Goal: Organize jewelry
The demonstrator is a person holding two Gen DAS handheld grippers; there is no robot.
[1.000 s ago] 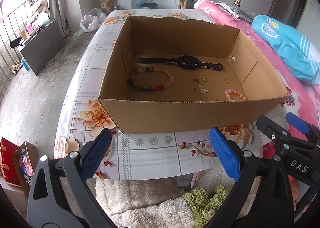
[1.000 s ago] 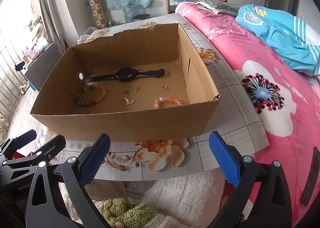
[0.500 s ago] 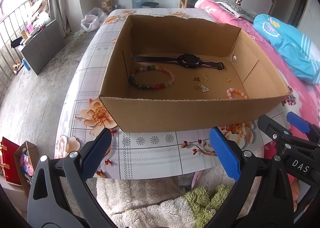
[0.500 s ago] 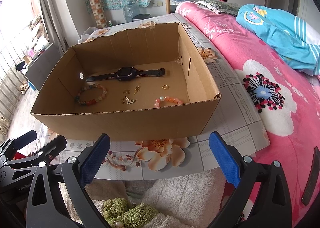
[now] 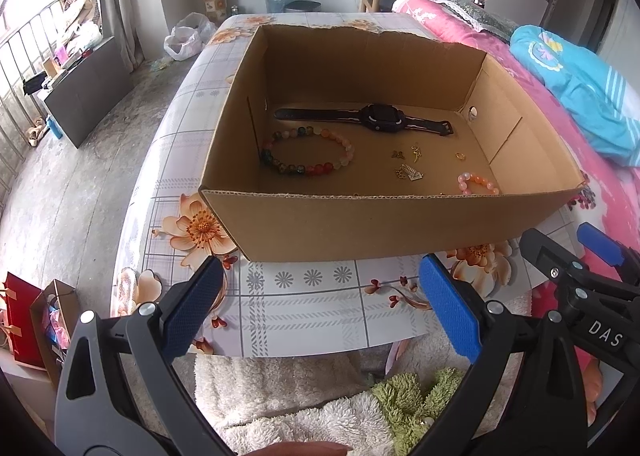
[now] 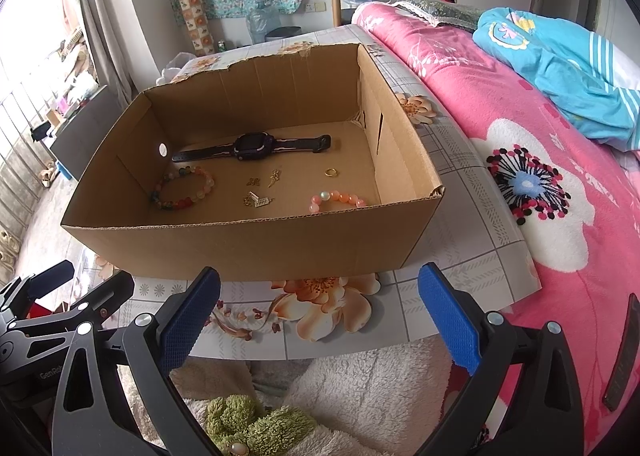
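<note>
A: Change since the earlier frame: the left wrist view has edged closer to the cardboard box (image 5: 384,223), so more of its floor shows over the near wall; the contents lie as before.

B: Tools?

A: Left gripper (image 5: 320,310): blue pads spread wide, nothing between them, held over the near edge of the table (image 5: 304,316), short of the box. Right gripper (image 6: 318,314): likewise spread wide and empty, just beside the left one; each shows at the edge of the other's view.

B: Box contents, item by item.

A: Item one, black watch (image 5: 380,119), strap laid flat along the far wall. Item two, multicoloured bead bracelet (image 5: 308,151), on the box's left side, in front of the watch and apart from it. Item three, pink-orange bead bracelet (image 6: 338,199), near the right-hand front corner, partly hidden by the near wall in the left wrist view. Item four, small gold ring (image 6: 331,172), beyond that bracelet. Item five, several small gold charms (image 6: 258,199), loose at mid-floor between the two bracelets; too small to tell their forms.

B: Surroundings?

A: Floral tablecloth under the box; pink floral bedding (image 6: 540,183) alongside to the right; a blue blanket (image 6: 560,71) on top of it.
</note>
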